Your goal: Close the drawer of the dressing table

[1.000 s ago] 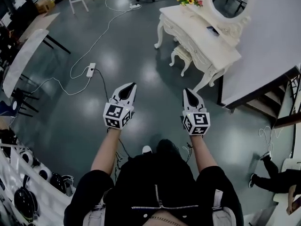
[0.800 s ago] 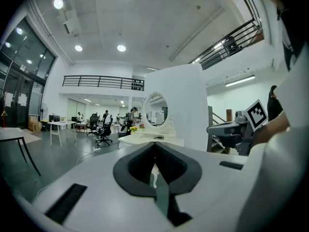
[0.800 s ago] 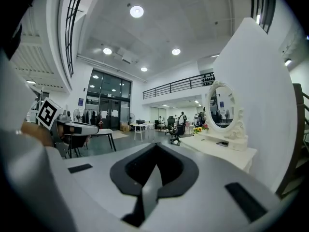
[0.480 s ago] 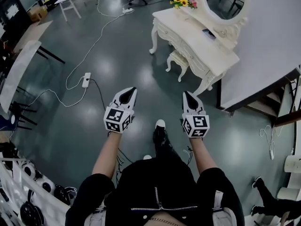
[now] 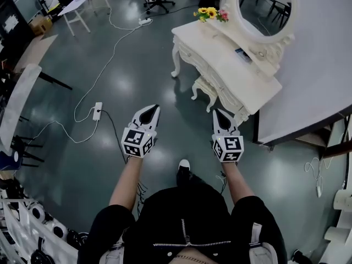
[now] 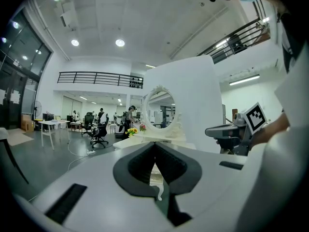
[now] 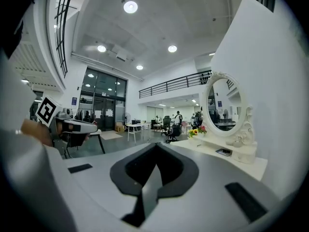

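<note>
The white dressing table (image 5: 223, 65) with its oval mirror (image 5: 264, 7) stands ahead and to the right on the dark floor. It also shows in the left gripper view (image 6: 145, 138) and the right gripper view (image 7: 217, 153). Its drawers are too small to tell whether one stands out. My left gripper (image 5: 155, 107) (image 6: 154, 143) and right gripper (image 5: 215, 111) (image 7: 155, 144) are held side by side in the air, short of the table. Both are shut with nothing in them. The right one is nearer the table's near corner.
A white stool (image 5: 206, 88) is tucked under the table. Yellow flowers (image 5: 208, 12) and a dark flat object (image 5: 240, 53) lie on top. A white partition (image 5: 319, 65) backs the table. A power strip (image 5: 97, 110) and cable cross the floor on the left.
The person has walked forward, so the dressing table sits nearer and lower in the head view. Both grippers kept their pose ahead of the body and stayed shut.
</note>
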